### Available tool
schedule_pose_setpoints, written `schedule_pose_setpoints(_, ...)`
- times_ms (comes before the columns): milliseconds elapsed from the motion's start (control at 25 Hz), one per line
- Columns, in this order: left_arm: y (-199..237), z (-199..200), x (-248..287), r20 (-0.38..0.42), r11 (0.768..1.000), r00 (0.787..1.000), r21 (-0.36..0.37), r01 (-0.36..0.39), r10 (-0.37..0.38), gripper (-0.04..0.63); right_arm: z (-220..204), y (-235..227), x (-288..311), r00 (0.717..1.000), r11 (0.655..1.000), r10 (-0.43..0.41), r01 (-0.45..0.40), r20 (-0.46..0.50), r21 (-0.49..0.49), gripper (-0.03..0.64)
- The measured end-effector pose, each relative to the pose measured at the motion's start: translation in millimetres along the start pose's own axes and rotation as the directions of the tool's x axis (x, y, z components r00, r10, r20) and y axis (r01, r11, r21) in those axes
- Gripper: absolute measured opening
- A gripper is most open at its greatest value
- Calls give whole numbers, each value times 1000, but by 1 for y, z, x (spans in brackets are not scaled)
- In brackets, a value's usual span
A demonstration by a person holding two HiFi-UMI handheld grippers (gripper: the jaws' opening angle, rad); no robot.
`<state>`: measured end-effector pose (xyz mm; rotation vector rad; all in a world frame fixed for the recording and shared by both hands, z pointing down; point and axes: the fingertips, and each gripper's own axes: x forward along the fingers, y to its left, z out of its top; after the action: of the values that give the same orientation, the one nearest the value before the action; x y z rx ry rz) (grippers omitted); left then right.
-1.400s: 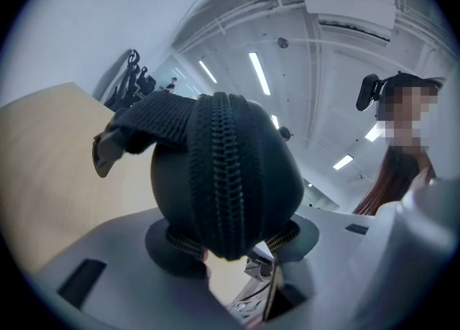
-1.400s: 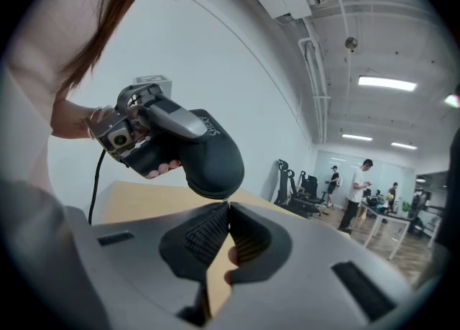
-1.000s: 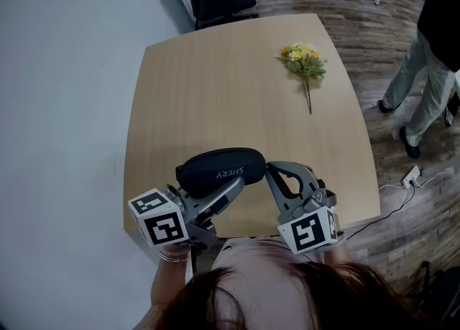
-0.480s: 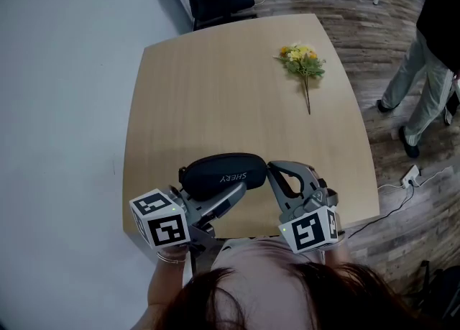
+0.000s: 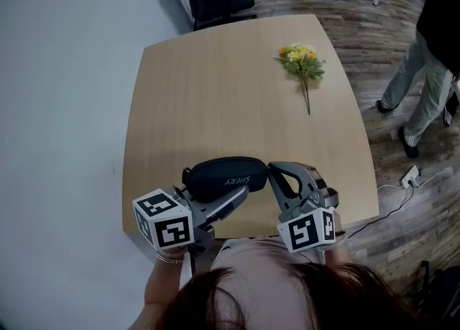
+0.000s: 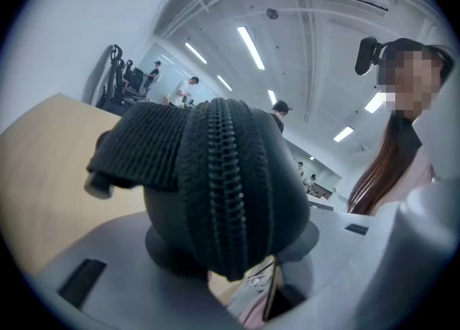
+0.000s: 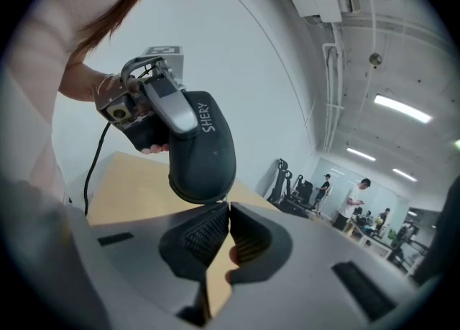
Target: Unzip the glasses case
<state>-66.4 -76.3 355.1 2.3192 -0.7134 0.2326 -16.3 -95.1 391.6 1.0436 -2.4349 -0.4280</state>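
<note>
Fingers (image 6: 93, 267) of left gripper (image 5: 238, 190) clamp glasses case (image 5: 219, 172); right gripper (image 7: 228, 211) pinched shut at case end.

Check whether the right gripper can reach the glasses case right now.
Probably yes: the left gripper clamps the glasses case, and its free end sits right at the right gripper's closed tips, nothing between.

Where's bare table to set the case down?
Bare tabletop runs from the glasses case to the far edge, left of the flowers. The near edge is crowded: left tongs and right tongs at the case.
</note>
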Motion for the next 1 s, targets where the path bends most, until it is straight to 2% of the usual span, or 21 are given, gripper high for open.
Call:
schedule_pose_setpoints(400,-1,-8,7,-75,996,997,83,-28,35,206,-9,2,2,999,997,-9,6,-41,-75,15)
schedule_pose_setpoints(1000,1,-22,15,-178,984,982,173,-38,69,207,-19,7,3,996,992,-11,-1,-92,-126,17)
